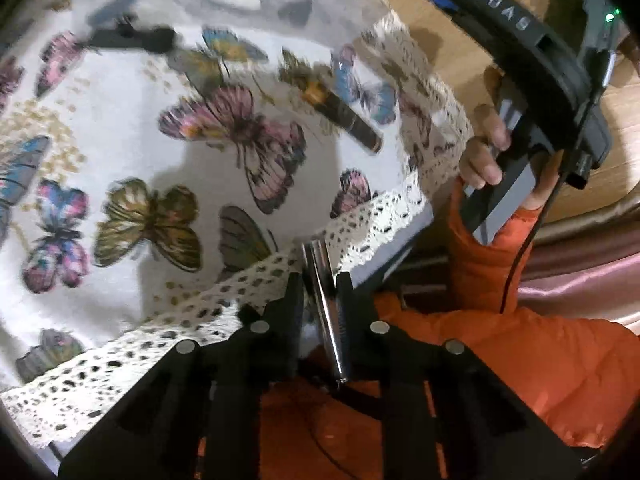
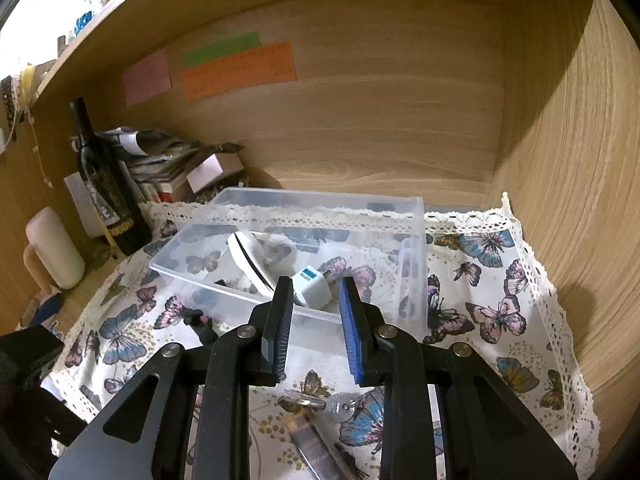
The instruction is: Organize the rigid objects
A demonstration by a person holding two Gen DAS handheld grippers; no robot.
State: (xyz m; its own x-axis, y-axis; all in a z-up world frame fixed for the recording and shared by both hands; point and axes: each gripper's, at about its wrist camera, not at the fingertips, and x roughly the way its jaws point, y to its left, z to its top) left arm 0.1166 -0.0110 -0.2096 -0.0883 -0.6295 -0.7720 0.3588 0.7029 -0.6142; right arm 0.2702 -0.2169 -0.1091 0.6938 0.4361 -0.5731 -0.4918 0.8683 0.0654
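Observation:
My left gripper (image 1: 319, 280) is shut on a shiny metal pen-like rod (image 1: 325, 312), held above the lace front edge of the butterfly tablecloth (image 1: 120, 128). A dark cylindrical tube with a gold band (image 1: 344, 114) lies on the cloth further back. My right gripper (image 2: 314, 284) is open and empty, just in front of a clear plastic bin (image 2: 412, 248). Inside the bin are a white charger plug (image 2: 310, 286) and a white rounded object (image 2: 248, 260). A key ring with keys (image 2: 320, 404) and a flat metal piece (image 2: 312, 452) lie on the cloth under the right gripper.
A dark wine bottle (image 2: 104, 184), a white cylinder (image 2: 56, 248) and piled papers (image 2: 172, 160) stand at the back left of the wooden cubby. Sticky notes (image 2: 236, 70) are on the back wall. A small black object (image 2: 200, 320) lies left of the bin. The right-hand gripper's body (image 1: 540, 92) shows in the left wrist view.

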